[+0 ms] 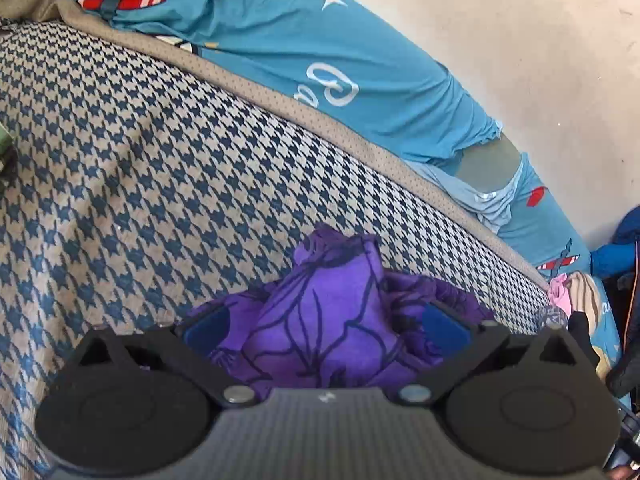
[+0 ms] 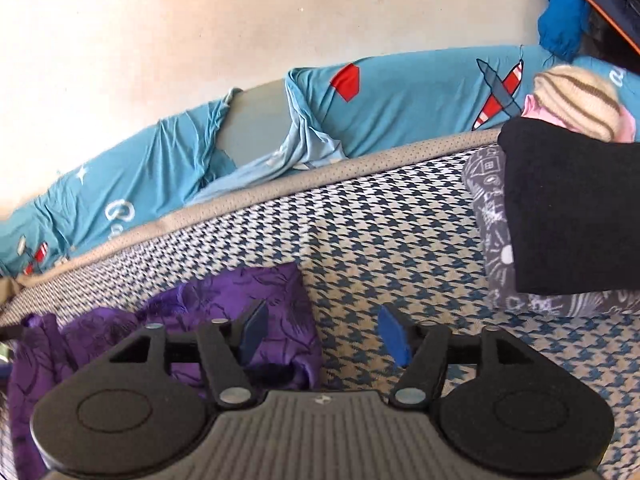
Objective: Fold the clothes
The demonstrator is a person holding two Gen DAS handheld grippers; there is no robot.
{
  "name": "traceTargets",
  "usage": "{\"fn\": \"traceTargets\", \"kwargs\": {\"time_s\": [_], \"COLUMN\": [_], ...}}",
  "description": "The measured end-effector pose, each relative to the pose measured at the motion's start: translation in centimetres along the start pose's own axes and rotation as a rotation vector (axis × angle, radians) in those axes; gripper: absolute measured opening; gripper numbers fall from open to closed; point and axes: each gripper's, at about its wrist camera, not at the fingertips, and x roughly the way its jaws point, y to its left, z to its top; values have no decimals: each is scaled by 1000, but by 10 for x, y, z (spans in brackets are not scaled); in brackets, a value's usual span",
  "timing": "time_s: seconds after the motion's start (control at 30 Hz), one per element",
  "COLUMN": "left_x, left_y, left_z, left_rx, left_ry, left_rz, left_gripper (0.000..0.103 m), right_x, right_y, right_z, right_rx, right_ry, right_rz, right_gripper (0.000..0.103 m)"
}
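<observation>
On the houndstooth mattress [image 1: 160, 160], near its front edge, lies the purple garment [image 1: 328, 312], bunched into a crumpled mound with creases running every way. Beyond the mattress, along the wall side, a blue printed sheet [image 1: 280, 40] is rumpled. Toward the right end of the mattress sits a stack of folded clothes, a black piece [image 2: 572, 208] on top of a grey patterned one [image 2: 492, 208], with a striped knit hat [image 2: 576, 96] behind it.

The left gripper [image 1: 326, 330] stands wide, its blue pads on either side of the highest hump of the purple garment; cloth fills the gap between them, but the pads do not press it. The right gripper [image 2: 322, 330] is also wide and holds nothing: its left pad hangs over the right edge of the garment, its right pad over bare mattress.

The garment is not folded as it lies, and the work, as I judge it, is taking hold so it can be spread flat. To do that well, each gripper should close on a single layer at an edge or corner, not on the thick bunch in the middle, which would lift as a lump. The right gripper is better placed, straddling an edge. The thin, slippery-looking cloth may slide out of a shallow pinch, so a deep bite helps, and then drawing the two holds apart across the open mattress, well clear of the folded stack.
</observation>
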Motion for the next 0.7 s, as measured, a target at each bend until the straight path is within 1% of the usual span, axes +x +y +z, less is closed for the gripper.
{"fn": "traceTargets", "kwargs": {"time_s": [0.13,0.27,0.33,0.43,0.53,0.63,0.7], "left_x": [16,31,40,54,61,63,65], "left_y": [0,0,4,9,12,8,5], "left_z": [8,16,18,19,16,13,10], "left_rx": [14,34,14,-24,-31,17,51], "left_ry": [52,93,120,165,177,183,188], "left_rz": [-5,-7,-23,-54,-55,-46,-41], "left_gripper": [103,103,103,103,103,103,103], "right_x": [1,17,24,36,53,72,82], "right_y": [2,18,27,51,79,105,120], "right_z": [5,9,12,15,14,9,5], "right_rx": [15,-14,-33,-96,-189,-289,-355], "right_ry": [-13,-14,-30,-35,-10,24,23], "right_rz": [38,63,72,112,158,184,180], "right_gripper": [67,70,70,72,74,75,75]}}
